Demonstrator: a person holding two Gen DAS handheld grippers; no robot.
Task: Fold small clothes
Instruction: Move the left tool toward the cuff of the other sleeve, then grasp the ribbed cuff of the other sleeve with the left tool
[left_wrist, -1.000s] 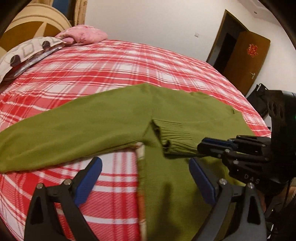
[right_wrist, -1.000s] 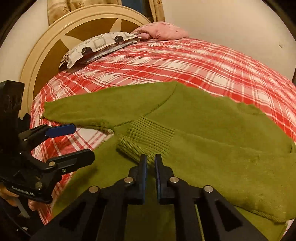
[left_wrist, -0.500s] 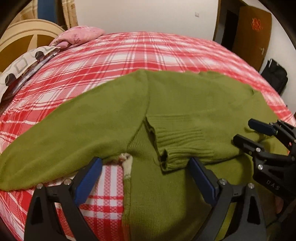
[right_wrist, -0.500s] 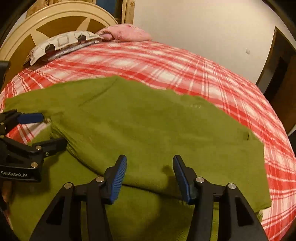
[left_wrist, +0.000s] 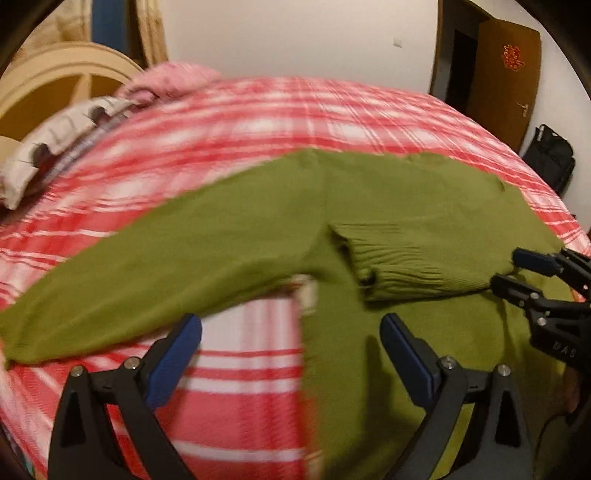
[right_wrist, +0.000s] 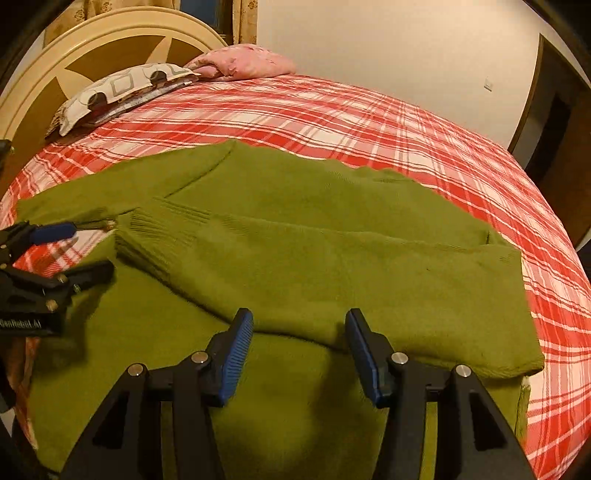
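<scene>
A bed (right_wrist: 424, 122) covered in a red and white plaid sheet is being shown from its near edge, with a cream and brown headboard (right_wrist: 92, 48) standing at its far left end. A green sweater (right_wrist: 332, 266) is being kept spread flat along the near edge of the bed, reaching toward the middle of it. One sleeve (left_wrist: 147, 266) is being left stretched out toward the left edge, while the other sleeve is lying folded across the body, its ribbed cuff (left_wrist: 402, 266) resting on the green cloth. A patterned pillow (right_wrist: 118, 88) and a pink pillow (right_wrist: 240, 62) are being left by the headboard at the far left corner. The left gripper (left_wrist: 291, 354) is being held with its jaws wide apart above the sweater's near part, nothing being pinched. The right gripper (right_wrist: 299, 350) is being held with its jaws parted over the folded sleeve's edge, no cloth being pressed between the blue pads (right_wrist: 236, 354).
</scene>
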